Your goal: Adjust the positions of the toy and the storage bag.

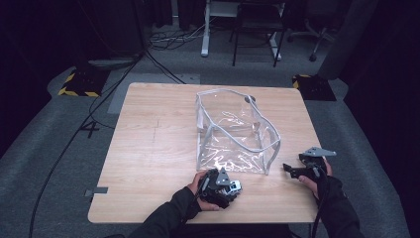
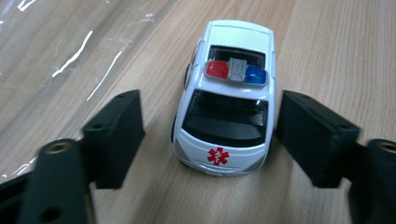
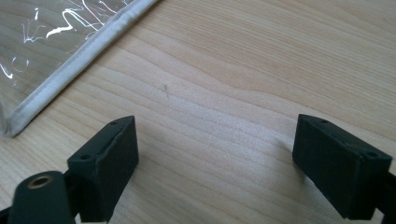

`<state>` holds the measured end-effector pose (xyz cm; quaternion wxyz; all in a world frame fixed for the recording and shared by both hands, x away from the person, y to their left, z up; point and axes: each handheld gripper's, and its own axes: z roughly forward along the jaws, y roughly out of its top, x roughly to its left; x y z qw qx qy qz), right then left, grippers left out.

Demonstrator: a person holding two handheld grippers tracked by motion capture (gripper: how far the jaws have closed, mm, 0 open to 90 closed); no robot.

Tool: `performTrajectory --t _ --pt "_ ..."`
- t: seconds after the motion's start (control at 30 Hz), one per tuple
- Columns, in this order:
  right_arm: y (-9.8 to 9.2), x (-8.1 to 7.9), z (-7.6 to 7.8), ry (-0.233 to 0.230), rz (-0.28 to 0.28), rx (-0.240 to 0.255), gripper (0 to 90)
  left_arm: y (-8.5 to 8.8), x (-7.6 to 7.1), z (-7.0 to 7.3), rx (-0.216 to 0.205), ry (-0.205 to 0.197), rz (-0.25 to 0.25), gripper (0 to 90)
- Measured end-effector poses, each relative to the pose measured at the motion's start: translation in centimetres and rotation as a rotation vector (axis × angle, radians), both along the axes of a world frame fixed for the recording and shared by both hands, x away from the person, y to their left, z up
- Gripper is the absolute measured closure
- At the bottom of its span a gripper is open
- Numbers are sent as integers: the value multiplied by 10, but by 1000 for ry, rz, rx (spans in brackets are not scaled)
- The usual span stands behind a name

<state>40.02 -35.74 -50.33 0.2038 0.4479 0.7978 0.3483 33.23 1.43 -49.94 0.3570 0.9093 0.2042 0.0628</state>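
Near the front edge of the counter (image 1: 148, 148), a little left of its middle, the left claw (image 2: 210, 135) is spread wide around a white toy police car (image 2: 226, 98) — one jaw at each flank, the right-hand jaw close against the door, the other standing off with a gap. It is released, not yet gripping; the car sits on its wheels on the wood, its rear with the red star emblem toward the camera. That straddle looks like the set-up for a squeeze across the car's narrow sides, the surest hold on such a body.

Just beyond the car, in the middle of the counter, stands a clear plastic bag (image 1: 237, 131) with white piping, its mouth gaping upward — probably propped open so something can be dropped in.

At the front right corner the right claw (image 3: 215, 158) hangs released over bare wood beside the bag's seam, grasping nothing — seemingly placed to steady the bag.
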Motion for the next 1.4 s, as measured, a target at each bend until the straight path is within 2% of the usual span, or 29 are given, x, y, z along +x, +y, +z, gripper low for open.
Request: performTrajectory --t 0.03,0.17,0.3,0.5,0.53,0.57,0.6,0.67,0.73,0.8,0.83,0.87,0.9,0.93,0.97,1.0,1.03,1.07,1.3,1.37,1.4 --pt "0 0 0 1 1 0 147 1 0 1 3 5 -11 320" --pt "0 0 0 2 1 3 147 1 -1 1 -2 1 -20 359" --pt "0 0 0 0 5 0 147 4 -2 1 -7 -7 -46 464" --pt "0 0 0 0 5 1 147 5 -2 1 -9 -5 -47 468" --pt "0 0 0 0 5 1 147 6 -1 1 -6 3 -59 469" --pt "0 0 0 -1 5 1 147 5 -2 1 -20 9 -48 470" --pt "0 0 0 0 5 1 148 3 -5 -1 -64 26 -10 470" --pt "0 0 0 0 5 1 147 4 -5 -1 -61 19 -9 471" --pt "0 0 0 0 5 1 147 5 -3 -1 -61 7 -39 471" --pt "0 0 0 -1 5 1 147 7 -2 -1 -71 2 -41 472" --pt "0 0 0 0 5 1 147 9 -4 0 -58 20 -16 472" --pt "0 0 0 0 5 1 147 11 -4 -1 -61 13 -13 472" --pt "0 0 0 0 6 1 148 15 -2 1 -22 -2 -48 472" --pt "0 0 0 1 7 1 148 19 -1 1 -16 -11 -71 473" --pt "-1 0 0 1 8 1 147 22 0 0 -33 -18 -78 473" --pt "0 -1 0 2 7 4 147 24 -3 -1 -75 4 -40 474" --pt "0 -1 0 2 8 4 147 29 -4 0 -50 11 -45 474" --pt "0 -1 0 0 7 5 147 32 -3 -1 -60 -2 -48 474" --pt "-1 -1 0 2 8 4 147 50 -1 0 -22 -35 -54 476" --pt "-1 -1 0 2 8 4 147 53 -2 0 -30 -33 -33 477" --pt "-1 -1 0 2 8 4 147 57 -1 -1 -26 -60 -16 477"
